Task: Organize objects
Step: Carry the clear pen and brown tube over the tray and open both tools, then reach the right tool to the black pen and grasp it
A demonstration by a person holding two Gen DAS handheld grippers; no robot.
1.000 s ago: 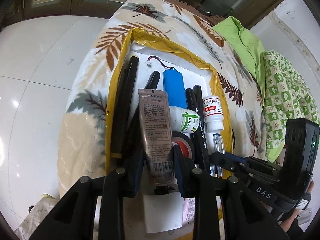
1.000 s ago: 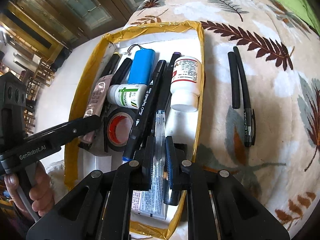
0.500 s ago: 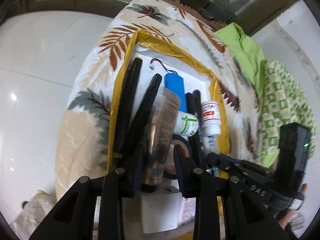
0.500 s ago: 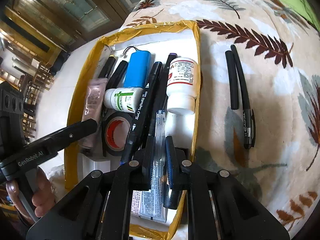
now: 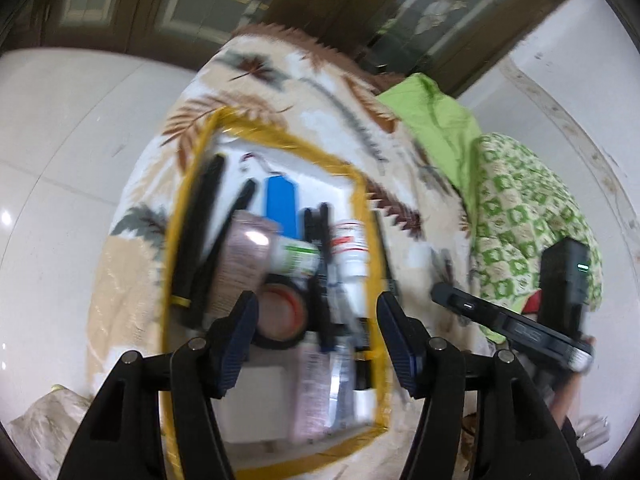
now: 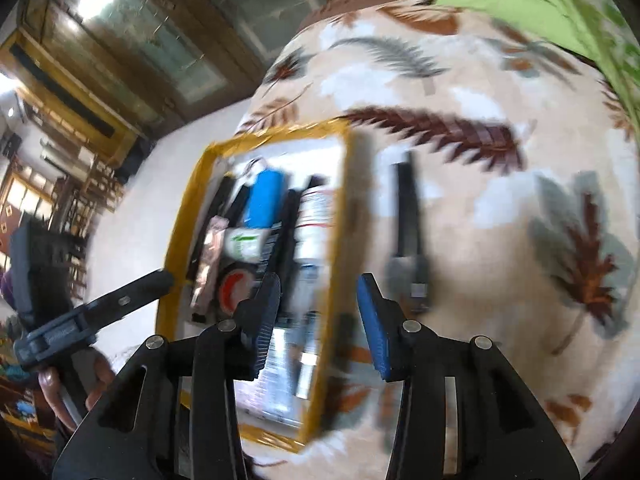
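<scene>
From the left wrist, the left gripper [image 5: 316,332] stands wide with nothing between its jaws; they have just been opening, and the brown tube [image 5: 242,264] it was over lies loose in the yellow-rimmed tray [image 5: 176,240], toward the tray's left edge. Beside the tube lie the blue battery [image 5: 282,204], a green-labelled bottle [image 5: 296,256], a red-labelled bottle [image 5: 352,252] and a roll of tape [image 5: 278,312], packed lengthwise so that they fit side by side. The tray rests on a leaf-patterned blanket [image 5: 132,280].

From the right wrist, the right gripper [image 6: 318,316] is likewise spread and empty, its jaws just opened, hanging over the tray's right rim [image 6: 340,208]. Two black pens [image 6: 408,232] lie on the blanket just outside that rim, apart from the tray: probably the next things to gather. The picture is blurred, so finer detail is unclear.
</scene>
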